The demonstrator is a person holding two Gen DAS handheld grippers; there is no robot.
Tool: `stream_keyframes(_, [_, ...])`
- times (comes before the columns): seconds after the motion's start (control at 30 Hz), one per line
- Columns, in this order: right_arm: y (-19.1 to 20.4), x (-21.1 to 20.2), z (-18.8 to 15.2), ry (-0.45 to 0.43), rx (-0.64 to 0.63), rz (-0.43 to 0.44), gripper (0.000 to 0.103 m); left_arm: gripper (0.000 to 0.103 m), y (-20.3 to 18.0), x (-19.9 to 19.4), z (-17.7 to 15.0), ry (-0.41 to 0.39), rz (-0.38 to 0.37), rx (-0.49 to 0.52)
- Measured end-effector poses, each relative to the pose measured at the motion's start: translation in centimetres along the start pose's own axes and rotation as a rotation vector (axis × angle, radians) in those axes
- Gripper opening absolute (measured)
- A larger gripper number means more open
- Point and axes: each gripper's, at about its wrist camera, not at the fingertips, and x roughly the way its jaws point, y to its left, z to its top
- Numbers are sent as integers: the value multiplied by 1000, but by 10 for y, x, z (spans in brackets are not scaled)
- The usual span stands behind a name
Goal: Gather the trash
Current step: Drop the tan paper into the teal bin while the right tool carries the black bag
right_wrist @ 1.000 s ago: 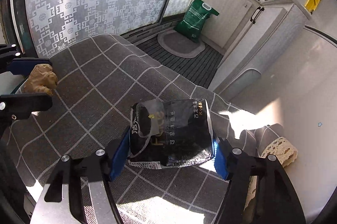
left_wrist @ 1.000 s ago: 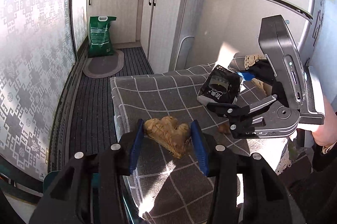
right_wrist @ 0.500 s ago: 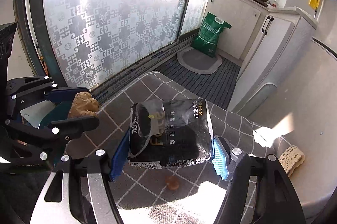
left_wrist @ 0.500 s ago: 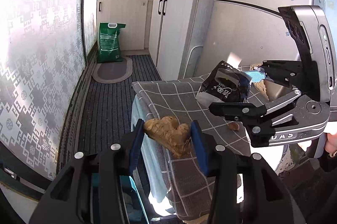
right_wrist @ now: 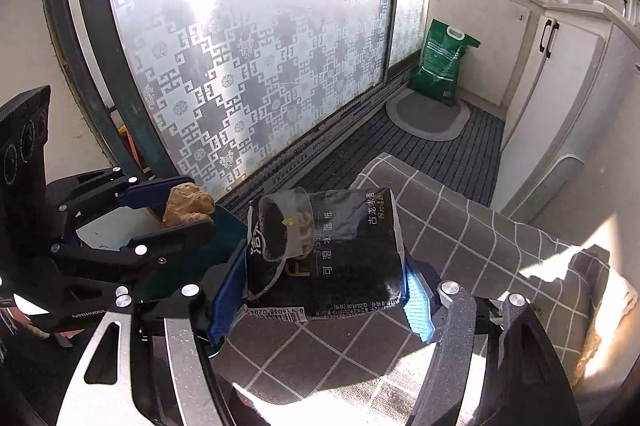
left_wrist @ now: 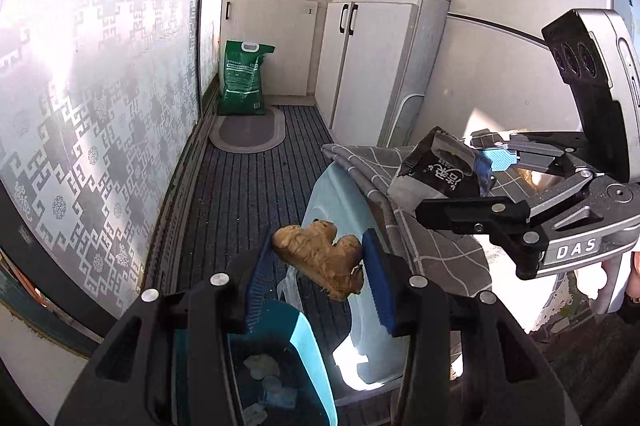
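My left gripper point(left_wrist: 318, 258) is shut on a knobbly piece of ginger point(left_wrist: 320, 258), held in the air past the table's edge and above a teal bin point(left_wrist: 308, 358) with crumpled scraps inside. In the right wrist view the same ginger point(right_wrist: 188, 204) shows at the left, in the left gripper point(right_wrist: 176, 210). My right gripper point(right_wrist: 320, 266) is shut on a black wet-wipe packet point(right_wrist: 328, 254), lifted over the grey checked tablecloth point(right_wrist: 460, 238). From the left wrist view the packet point(left_wrist: 440, 170) sits in the right gripper point(left_wrist: 472, 182) at the right.
A pale blue stool or lid point(left_wrist: 344, 210) leans by the table's edge. A green sack point(left_wrist: 242, 78) and an oval mat point(left_wrist: 248, 132) lie on the dark ribbed floor by white cabinets point(left_wrist: 372, 62). A patterned frosted glass door point(right_wrist: 248, 38) runs along the left. A fridge point(left_wrist: 520, 38) stands behind the table.
Both grippers have swung left off the table, keeping their loads. The ginger has gone from above the cloth to above the bin, and the packet has risen clear of the cloth.
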Motion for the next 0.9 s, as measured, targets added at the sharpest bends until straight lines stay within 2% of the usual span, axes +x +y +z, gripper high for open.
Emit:
stream_keyframes(0.17, [24, 7, 7, 3, -19, 31, 69, 48, 22, -4, -11, 19, 48, -12])
stream_keyframes(0.5, [60, 23, 18, 15, -38, 98, 69, 48, 53, -5, -38, 69, 88, -48])
stream_keyframes(0.9, [90, 50, 22, 81, -56, 162, 69, 48, 80, 11, -75, 175, 102, -93])
